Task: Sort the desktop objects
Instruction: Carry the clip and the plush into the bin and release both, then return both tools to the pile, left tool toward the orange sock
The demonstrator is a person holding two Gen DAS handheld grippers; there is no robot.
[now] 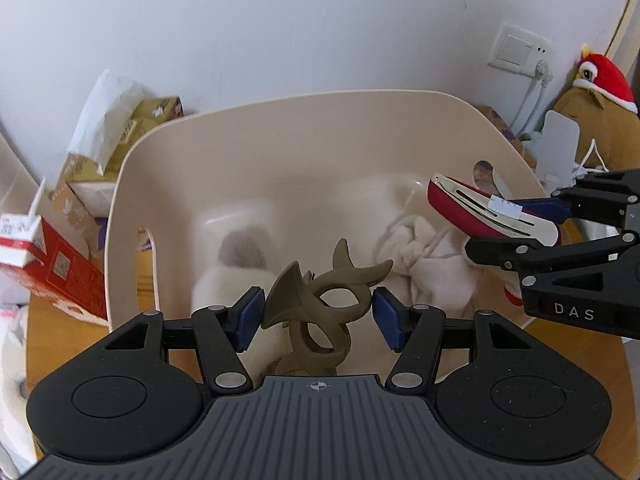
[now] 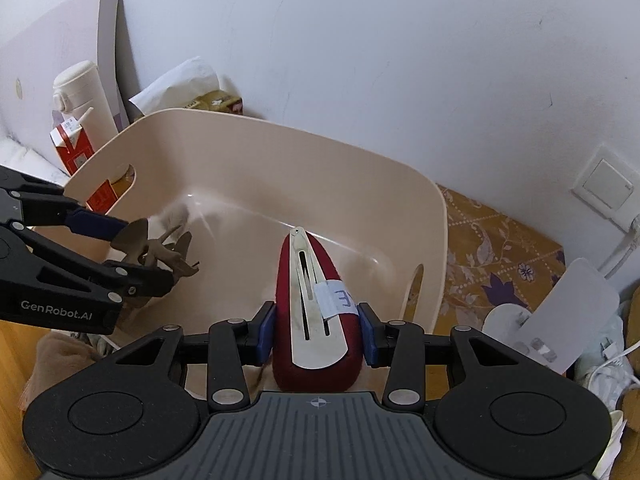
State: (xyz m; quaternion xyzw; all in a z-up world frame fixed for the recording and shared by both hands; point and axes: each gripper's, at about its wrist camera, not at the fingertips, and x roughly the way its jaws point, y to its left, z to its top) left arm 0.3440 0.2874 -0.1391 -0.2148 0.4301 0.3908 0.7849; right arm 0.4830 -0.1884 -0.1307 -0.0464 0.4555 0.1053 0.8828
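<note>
Soft, even daylight; faint shadows only. Fisheye bending darkens corners at 11 and 1 o'clock; cloths inside the tub look blurred.

You can't make out the soft pale things on the bin's floor; they blur together (cloth or plush, no telling). The brown claw clip's lower end is hidden behind the left gripper body at six o'clock. The red hair clip's butt sinks behind the right gripper likewise. The label's writing is unreadable.
</note>
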